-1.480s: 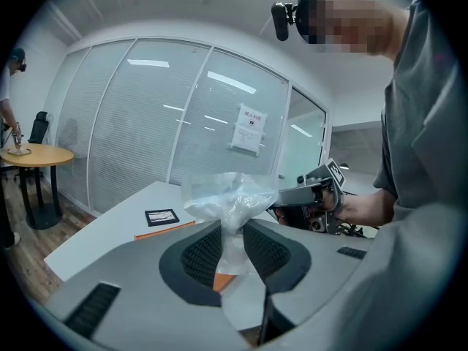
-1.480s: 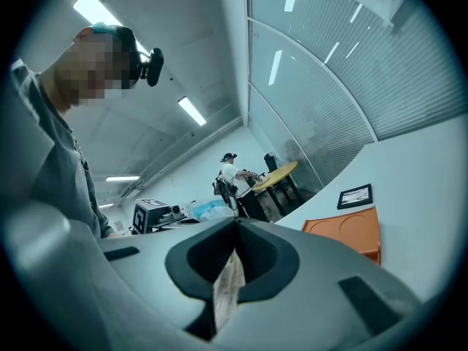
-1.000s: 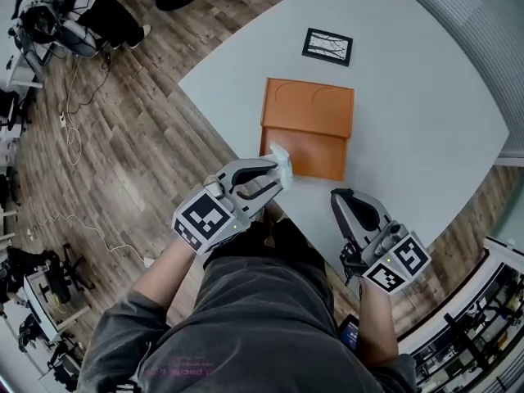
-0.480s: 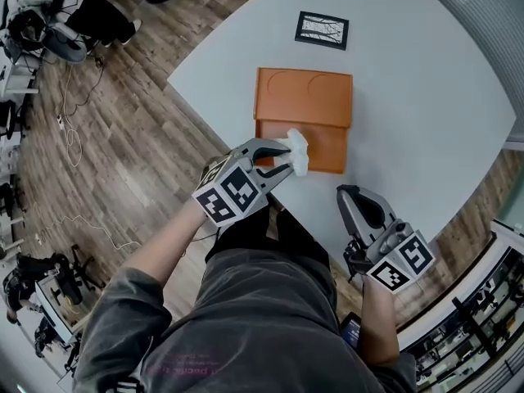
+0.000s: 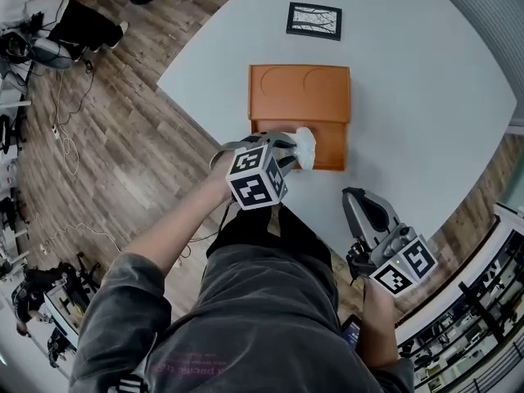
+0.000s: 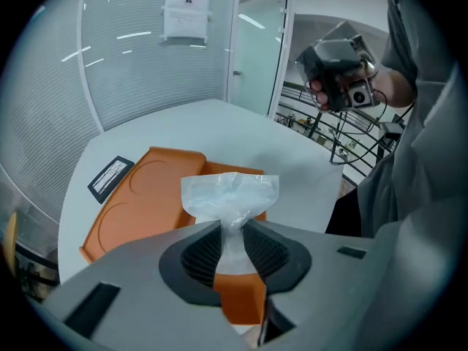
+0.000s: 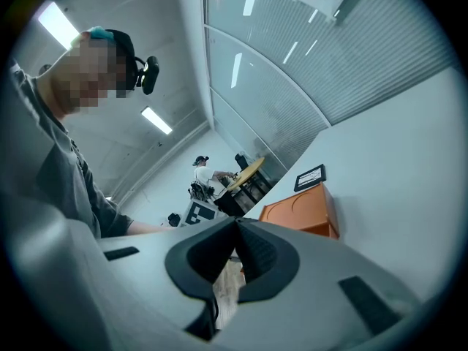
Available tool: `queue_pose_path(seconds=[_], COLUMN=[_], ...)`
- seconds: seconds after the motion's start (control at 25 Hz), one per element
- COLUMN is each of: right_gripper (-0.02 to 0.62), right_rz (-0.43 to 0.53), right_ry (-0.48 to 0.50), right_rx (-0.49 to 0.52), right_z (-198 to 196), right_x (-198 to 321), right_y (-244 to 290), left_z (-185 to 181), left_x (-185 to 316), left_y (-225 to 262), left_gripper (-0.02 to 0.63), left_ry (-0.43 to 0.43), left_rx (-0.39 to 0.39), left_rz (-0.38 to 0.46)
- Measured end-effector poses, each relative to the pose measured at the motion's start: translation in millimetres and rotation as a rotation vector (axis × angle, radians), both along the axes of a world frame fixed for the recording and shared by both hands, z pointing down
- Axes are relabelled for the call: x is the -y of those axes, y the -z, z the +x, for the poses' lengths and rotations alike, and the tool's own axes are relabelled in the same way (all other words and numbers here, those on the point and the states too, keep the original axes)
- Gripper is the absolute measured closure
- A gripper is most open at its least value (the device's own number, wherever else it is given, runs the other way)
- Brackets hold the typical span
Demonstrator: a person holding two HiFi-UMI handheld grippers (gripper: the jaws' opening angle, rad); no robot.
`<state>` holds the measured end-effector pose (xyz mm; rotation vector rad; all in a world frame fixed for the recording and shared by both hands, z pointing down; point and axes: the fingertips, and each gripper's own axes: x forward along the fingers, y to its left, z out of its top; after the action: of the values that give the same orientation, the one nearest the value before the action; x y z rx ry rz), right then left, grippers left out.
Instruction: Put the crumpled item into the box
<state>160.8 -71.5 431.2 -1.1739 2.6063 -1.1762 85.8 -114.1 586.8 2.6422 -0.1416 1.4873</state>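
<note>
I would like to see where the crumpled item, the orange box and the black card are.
crumpled item (image 6: 230, 196), left gripper view, its puffed top.
orange box (image 5: 299, 92), head view, its far panel.
black card (image 5: 313, 20), head view, its middle.

One orange box (image 5: 299, 109) lies on the single pale bench (image 5: 426, 97), at upper middle of the head view, and its lid bears two round pressed outlines. One crumpled bag (image 5: 305, 146) shows at the box's lower edge. One black-framed card (image 5: 314, 20) sits at the top. There are two grippers, the left gripper (image 5: 288, 147) at centre and the right gripper (image 5: 359, 196) at lower right. Each carries one marker cube, two in all.
</note>
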Motion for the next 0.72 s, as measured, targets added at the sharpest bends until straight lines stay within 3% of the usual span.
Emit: queue_pose_path(seconds=[0.2,0.72], right_gripper=[0.595,0.595], right_rz=[-0.021,-0.06], right_ry=[-0.023,-0.03], right_rx=[-0.003,-0.002], right_z=[4,13], right_x=[2,15], right_y=[-7,-23], left_z=[1,14], left_x=[3,12], left_y=[-31,-66], left_gripper=[0.5,0.499], left_ry=[-0.038,-0.078], left_rx=[0.101,0.204], left_rz=[-0.011,-0.033])
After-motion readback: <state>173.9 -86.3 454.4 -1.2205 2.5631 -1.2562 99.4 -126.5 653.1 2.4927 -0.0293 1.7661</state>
